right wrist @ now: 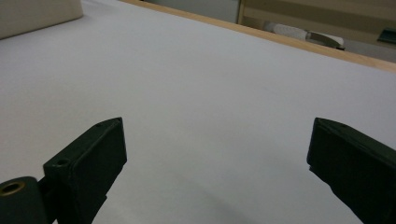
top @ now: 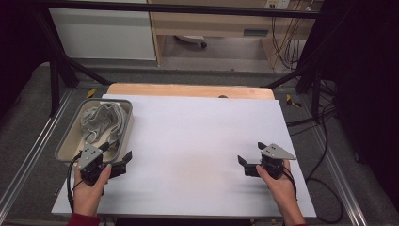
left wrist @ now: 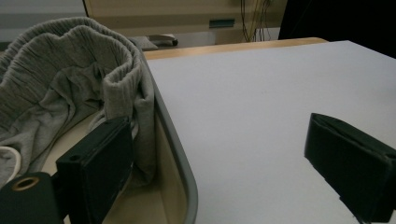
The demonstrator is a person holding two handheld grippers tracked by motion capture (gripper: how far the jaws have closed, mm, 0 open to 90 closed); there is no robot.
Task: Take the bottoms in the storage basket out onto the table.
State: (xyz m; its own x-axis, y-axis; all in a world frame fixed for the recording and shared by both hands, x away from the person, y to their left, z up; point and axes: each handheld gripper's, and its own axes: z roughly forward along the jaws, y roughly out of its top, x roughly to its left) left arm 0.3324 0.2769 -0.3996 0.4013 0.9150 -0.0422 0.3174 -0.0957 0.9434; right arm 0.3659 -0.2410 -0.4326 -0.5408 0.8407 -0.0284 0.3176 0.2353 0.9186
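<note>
A crumpled grey garment (top: 102, 120) with ribbed cuffs lies in a beige tray (top: 65, 142) at the table's left side. My left gripper (top: 116, 153) is open at the tray's near right corner, one jaw over the tray's inside and the other over the white tabletop. In the left gripper view the grey garment (left wrist: 70, 88) hangs against the tray's rim (left wrist: 180, 154), just beyond my open left gripper (left wrist: 219, 161), and nothing is held. My right gripper (top: 252, 153) stands open low over the bare white surface at the front right; the right gripper view shows the right gripper (right wrist: 217, 161) with empty jaws.
A white sheet (top: 197, 141) covers the wooden table (top: 188, 89). Black frame bars, cables and a cabinet stand beyond the table's far edge. A black cable (top: 324, 207) trails off the right side.
</note>
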